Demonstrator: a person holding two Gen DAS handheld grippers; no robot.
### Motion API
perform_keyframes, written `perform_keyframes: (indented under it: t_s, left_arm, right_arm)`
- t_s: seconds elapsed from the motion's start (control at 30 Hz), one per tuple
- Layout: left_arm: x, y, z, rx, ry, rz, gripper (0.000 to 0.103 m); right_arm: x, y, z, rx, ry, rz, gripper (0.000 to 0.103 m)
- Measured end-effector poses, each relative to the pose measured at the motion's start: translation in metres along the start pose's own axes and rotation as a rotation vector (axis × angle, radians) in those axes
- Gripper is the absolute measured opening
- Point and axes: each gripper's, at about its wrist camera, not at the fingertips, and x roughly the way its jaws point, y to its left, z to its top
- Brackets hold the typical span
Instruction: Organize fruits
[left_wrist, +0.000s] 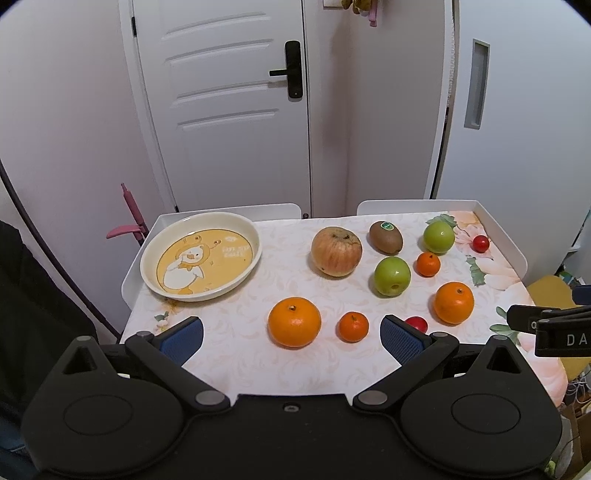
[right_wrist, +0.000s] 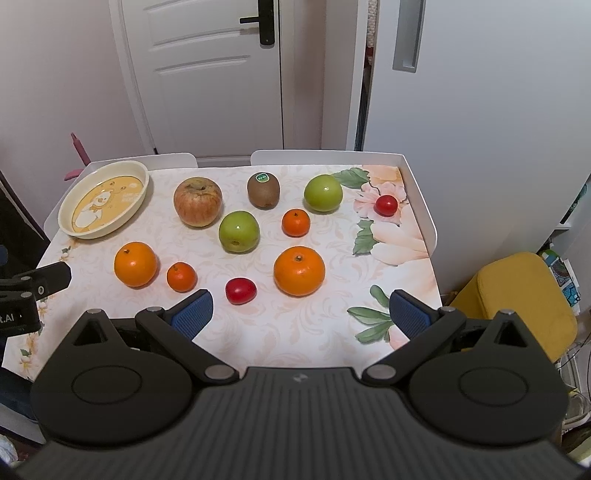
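Note:
A cream plate (left_wrist: 236, 230) (right_wrist: 142, 177) with a duck picture sits empty at the table's far left. Loose fruit lies on the cloth: a red-yellow apple (left_wrist: 336, 251) (right_wrist: 198, 201), a kiwi (left_wrist: 386, 237) (right_wrist: 263, 190), two green apples (left_wrist: 392, 276) (left_wrist: 438, 237), two large oranges (left_wrist: 294, 322) (left_wrist: 453, 302), two small mandarins (left_wrist: 354, 326) (left_wrist: 428, 264) and two red tomatoes (right_wrist: 241, 291) (right_wrist: 386, 205). My left gripper (left_wrist: 291, 338) is open and empty near the front edge. My right gripper (right_wrist: 301, 314) is open and empty just behind the near tomato and large orange (right_wrist: 299, 270).
The table (right_wrist: 288, 332) has a floral cloth and raised white edges (right_wrist: 424, 192) at the back and sides. A white door (left_wrist: 229, 103) and wall stand behind. A yellow stool (right_wrist: 517, 295) is to the right of the table. A pink handle (left_wrist: 133, 218) is at the far left.

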Motion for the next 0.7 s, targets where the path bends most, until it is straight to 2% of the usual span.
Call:
perform_keyframes:
  t_s: [0.7]
  left_arm:
    - [0.0000,0.0003,0.0008,0.003,-0.005,0.009,0.103]
  right_arm:
    - [0.0003,0.0009,0.0006,0.001,-0.003,0.001,0.103]
